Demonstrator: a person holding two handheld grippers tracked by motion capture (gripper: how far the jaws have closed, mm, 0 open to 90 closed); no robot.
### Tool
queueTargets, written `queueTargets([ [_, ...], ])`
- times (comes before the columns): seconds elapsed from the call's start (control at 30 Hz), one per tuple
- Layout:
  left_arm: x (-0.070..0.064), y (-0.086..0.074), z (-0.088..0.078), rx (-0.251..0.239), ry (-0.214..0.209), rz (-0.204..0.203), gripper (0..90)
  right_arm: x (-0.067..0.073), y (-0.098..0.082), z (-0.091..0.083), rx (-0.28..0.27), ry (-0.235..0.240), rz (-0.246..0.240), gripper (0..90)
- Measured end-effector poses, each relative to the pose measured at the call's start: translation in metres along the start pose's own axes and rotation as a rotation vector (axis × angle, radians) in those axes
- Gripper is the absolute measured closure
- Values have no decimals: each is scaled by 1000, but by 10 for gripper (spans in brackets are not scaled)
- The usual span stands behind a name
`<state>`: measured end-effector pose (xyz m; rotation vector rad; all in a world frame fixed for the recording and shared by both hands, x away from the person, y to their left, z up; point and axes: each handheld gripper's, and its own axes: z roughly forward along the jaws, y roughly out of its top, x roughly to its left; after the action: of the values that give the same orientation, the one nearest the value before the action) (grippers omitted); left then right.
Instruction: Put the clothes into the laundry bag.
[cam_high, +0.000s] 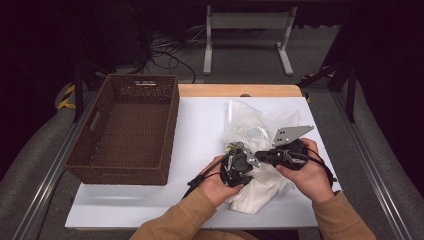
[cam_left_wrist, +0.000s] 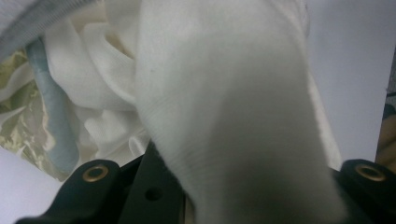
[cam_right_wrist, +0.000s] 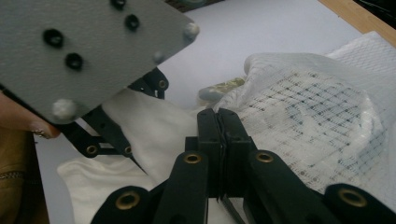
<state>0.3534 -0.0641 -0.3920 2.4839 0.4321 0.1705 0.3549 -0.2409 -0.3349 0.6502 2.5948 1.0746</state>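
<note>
I've got the L gripper (cam_high: 236, 167) clamped on a thick fold of white knit cloth (cam_left_wrist: 233, 121); in the left gripper view the fabric fills the gap between the jaws. R gripper (cam_right_wrist: 218, 116) has its jaws pressed tight together at the edge of the mesh laundry bag (cam_right_wrist: 308, 121). Can't tell if they've pinched any netting, prob only a thin bit if anything. The bag and clothes lie on the white table top (cam_high: 200, 125), right of centre, just ahead of both hands.

Risks, as I judge them: if R has only a sliver of mesh, it'll slip when I pull the mouth open. The two grippers are v. close, nearly touching, so a tug could knock them together. The L grip takes in a bulky wad, so lifting may drag the other garments along.

Containers: the brown wicker basket (cam_high: 127, 130) at left looks empty. The mesh bag holds pale fabric, incl. a light blue piece (cam_left_wrist: 53, 121).
</note>
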Motion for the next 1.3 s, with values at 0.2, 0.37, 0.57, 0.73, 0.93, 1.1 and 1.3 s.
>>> queueTargets([
  [0.2,5,2,-8,-55,24,-37,785,9,0,-12,-21,20,-13,892],
  [0.37,9,6,-17,-96,45,-70,785,14,3,-20,-36,26,-28,892],
  [0.57,12,10,-13,-113,50,-112,784,17,4,-25,-44,28,-40,892],
  [0.73,21,9,0,-113,58,-136,783,15,-5,-22,-30,35,-12,891],
  [0.93,28,7,12,-104,69,-157,782,9,-24,-18,-10,42,31,888],
  [1.1,27,8,18,-90,76,-152,782,5,-35,-16,-12,33,53,830],
  [1.3,28,7,18,-105,66,-160,781,-2,-48,-34,-71,-42,97,683],
])
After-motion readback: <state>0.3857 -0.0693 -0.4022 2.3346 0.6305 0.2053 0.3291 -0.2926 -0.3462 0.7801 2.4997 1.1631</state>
